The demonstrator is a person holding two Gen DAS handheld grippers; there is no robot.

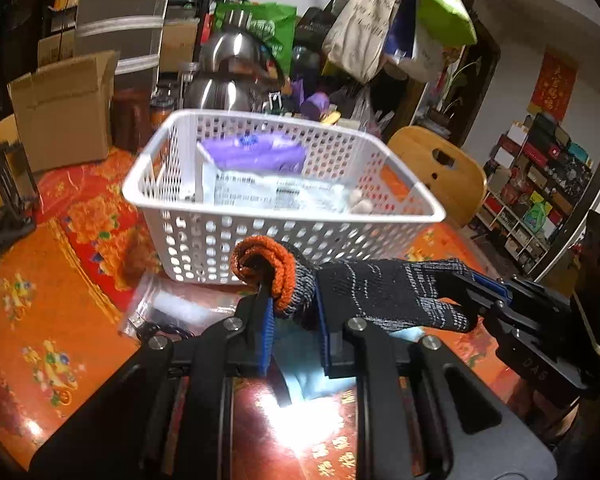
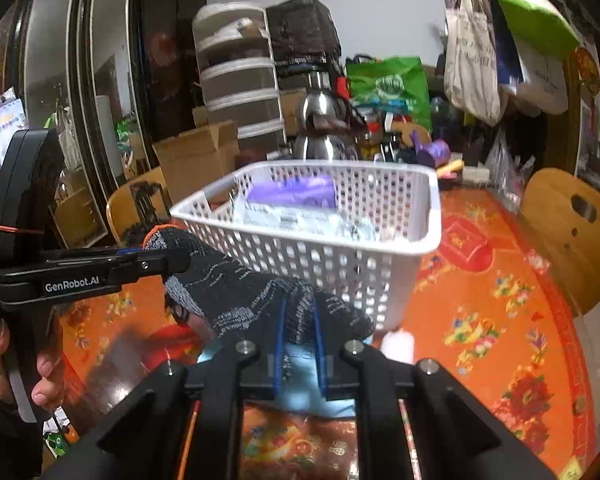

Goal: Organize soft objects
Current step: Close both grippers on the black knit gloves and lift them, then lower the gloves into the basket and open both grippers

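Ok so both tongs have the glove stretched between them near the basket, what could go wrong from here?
1. The left tongs pinch only the orange cuff of the glove; it may slip out.
2. The right tongs grip the finger end, so releasing one side early could drop the glove onto the table short of the white basket.
3. The basket already holds packets; the glove may drape over its rim.

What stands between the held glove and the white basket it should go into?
Nothing visible does. The glove, held by both tongs, hangs just before the white basket; only the near wall must be cleared. The basket already holds packets.
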